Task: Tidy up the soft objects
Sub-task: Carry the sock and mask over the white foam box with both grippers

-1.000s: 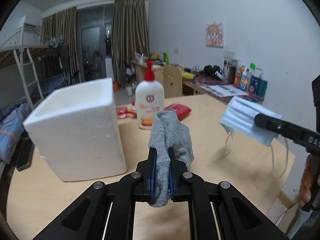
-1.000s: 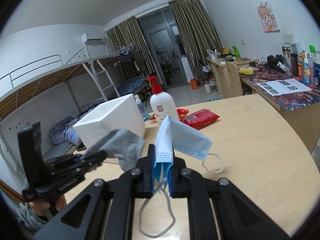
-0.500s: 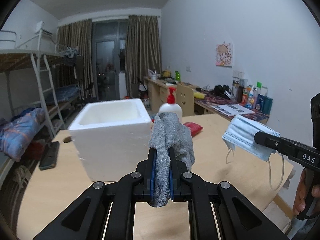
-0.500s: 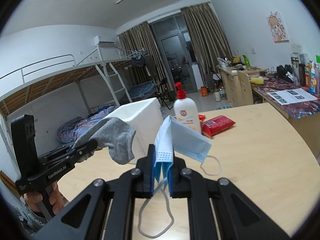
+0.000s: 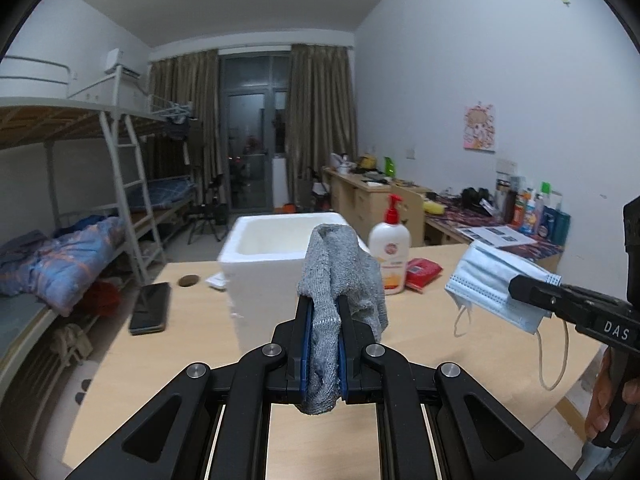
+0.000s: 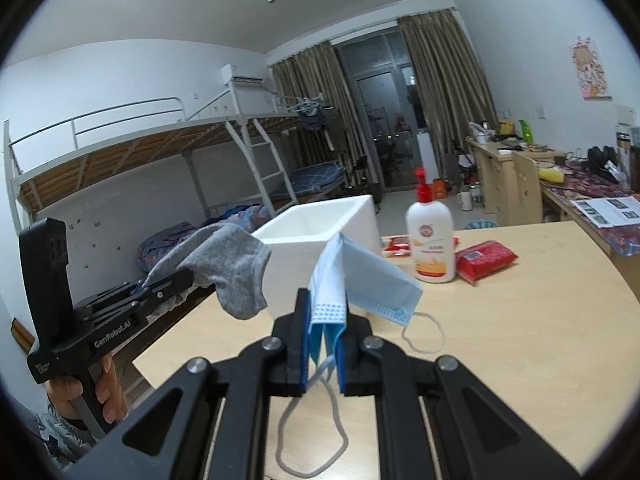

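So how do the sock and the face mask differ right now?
The grey sock is thick knit; the face mask is thin, pale blue, pleated. The mask trails ear loops; the sock has none. The left gripper holds the sock, the right gripper the mask. Both hang above the table.
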Available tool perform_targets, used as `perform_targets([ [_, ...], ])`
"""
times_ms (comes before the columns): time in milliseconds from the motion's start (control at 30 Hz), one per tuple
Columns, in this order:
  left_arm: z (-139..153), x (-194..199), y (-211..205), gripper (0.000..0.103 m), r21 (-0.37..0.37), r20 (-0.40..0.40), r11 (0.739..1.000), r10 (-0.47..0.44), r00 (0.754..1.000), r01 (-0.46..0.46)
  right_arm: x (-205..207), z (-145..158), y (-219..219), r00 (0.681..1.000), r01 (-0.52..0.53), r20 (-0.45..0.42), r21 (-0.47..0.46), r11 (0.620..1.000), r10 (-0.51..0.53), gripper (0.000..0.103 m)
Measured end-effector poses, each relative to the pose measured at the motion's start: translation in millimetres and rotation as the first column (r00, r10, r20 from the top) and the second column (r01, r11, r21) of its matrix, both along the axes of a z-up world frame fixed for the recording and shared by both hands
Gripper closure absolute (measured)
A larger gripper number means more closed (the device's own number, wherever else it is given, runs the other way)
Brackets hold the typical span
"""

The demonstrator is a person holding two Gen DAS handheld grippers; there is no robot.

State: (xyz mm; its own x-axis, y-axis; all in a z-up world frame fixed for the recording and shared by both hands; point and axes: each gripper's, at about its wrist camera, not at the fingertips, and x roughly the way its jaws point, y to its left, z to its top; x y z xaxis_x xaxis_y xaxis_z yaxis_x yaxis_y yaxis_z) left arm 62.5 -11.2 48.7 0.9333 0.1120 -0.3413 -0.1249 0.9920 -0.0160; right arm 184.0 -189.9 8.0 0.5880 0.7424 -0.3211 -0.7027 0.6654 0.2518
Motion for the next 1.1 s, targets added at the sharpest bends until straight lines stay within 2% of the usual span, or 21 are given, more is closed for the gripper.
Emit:
perform_targets([
  [500, -1.3, -25.2, 43.6, 0.092, -0.009, 0.016, 0.993, 0.118, 0.993, -0.118, 1.8, -3.6, 58.2, 0.990, -0.144, 0.001, -0.025, 0.989, 0.144, 0.090],
  [767, -2.6, -19.1, 47.3, 0.092, -0.010, 0.019, 0.994, 0.113, 0.993, -0.113, 5.6, -5.7, 66.4, 0.988, -0.153, -0.005, -0.028, 0.988, 0.153, 0.090],
  [1100, 9.6, -5.6, 50.0, 0.092, -0.019, 0.042, 0.996, 0.089, 0.995, -0.088, 5.2, 10.9, 64.4, 0.991, -0.130, 0.039, -0.039, 0.991, 0.132, 0.090],
])
